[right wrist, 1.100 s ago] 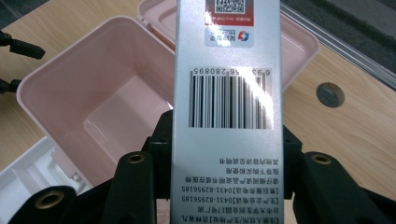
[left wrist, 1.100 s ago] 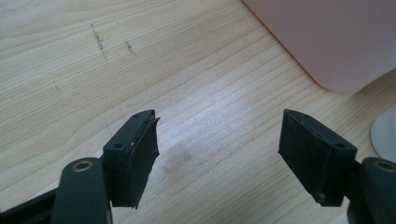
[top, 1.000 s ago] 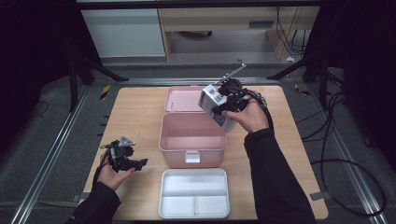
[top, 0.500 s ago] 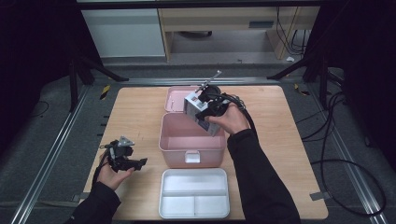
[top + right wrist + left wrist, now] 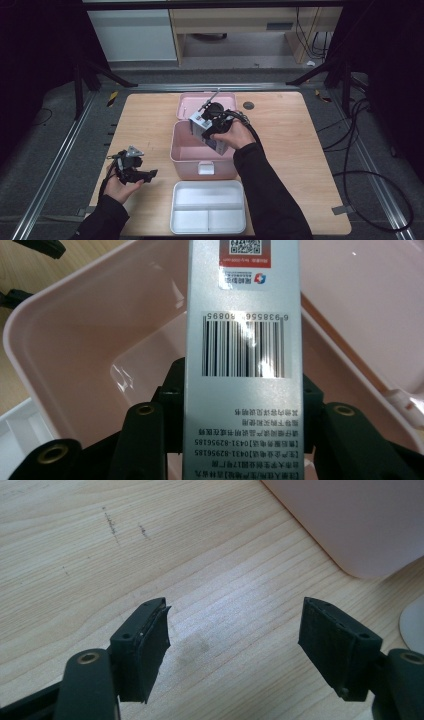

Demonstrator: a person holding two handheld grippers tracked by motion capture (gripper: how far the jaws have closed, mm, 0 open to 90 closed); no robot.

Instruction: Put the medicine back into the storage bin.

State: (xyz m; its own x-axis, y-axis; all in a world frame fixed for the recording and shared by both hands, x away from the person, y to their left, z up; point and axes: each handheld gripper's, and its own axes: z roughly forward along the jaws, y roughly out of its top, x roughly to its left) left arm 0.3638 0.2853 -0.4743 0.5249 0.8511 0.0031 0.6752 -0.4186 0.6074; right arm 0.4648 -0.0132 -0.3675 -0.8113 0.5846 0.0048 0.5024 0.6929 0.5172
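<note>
Carton (image 5: 209, 131), high view: a slim silvery-white box clamped in the right claw (image 5: 206, 134), hanging over the open pink storage box (image 5: 202, 159) on the table (image 5: 295, 150); a white divided tray (image 5: 208, 214) lies nearer.

Left claw view: the left claw (image 5: 232, 645) gapes over bare wood, holding nothing.

Right claw view: jaws pinch the carton's (image 5: 243, 340) narrow sides. It looks light, stiff, crushable and glossy, so best gripped mid-length. Readable: a barcode, a QR sticker, Chinese print and "0431-82956185".

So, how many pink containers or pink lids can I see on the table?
2. The open pink box stands mid-table, below the carton held in the right gripper. The pink lid lies flat just behind it.
</note>
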